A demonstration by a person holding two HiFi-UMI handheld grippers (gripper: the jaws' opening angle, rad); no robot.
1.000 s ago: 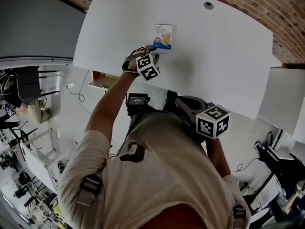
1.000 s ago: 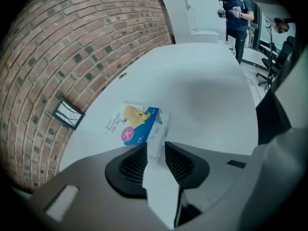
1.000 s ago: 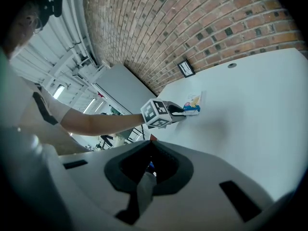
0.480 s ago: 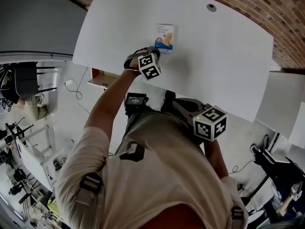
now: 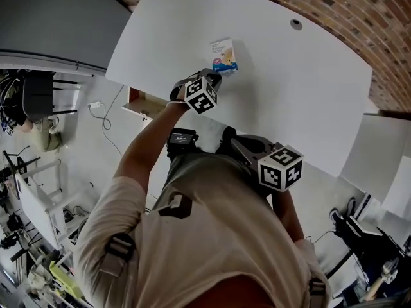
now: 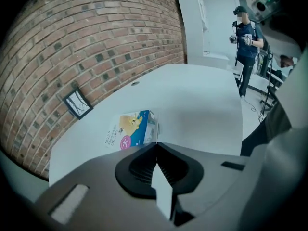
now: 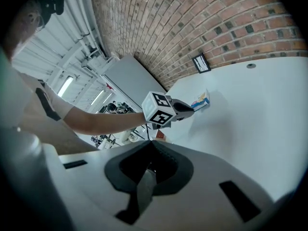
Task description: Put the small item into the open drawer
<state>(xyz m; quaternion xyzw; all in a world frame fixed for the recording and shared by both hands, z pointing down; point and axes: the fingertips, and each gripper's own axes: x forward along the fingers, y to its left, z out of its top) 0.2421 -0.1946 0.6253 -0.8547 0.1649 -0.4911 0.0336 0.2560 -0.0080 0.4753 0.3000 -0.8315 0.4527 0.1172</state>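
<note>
A brick wall [image 6: 72,42] is backing the white table [image 5: 302,88], and an open drawer [image 5: 144,104] is jutting from the table's near edge. At mid-table the left gripper [image 6: 156,144], jaws just closed, is pinching the small box [image 6: 130,129] by its corner. The right gripper [image 7: 154,142] is hanging clenched, empty.

White desk [image 5: 308,95] set against a brick wall. Small box [image 5: 223,55] on it, mid-desk. Round grommet [image 5: 295,24] near the far edge.

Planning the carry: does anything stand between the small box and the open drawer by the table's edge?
Nothing visible does. Only bare table lies between the box and the drawer; the left claw has just closed on the box's near edge.
</note>
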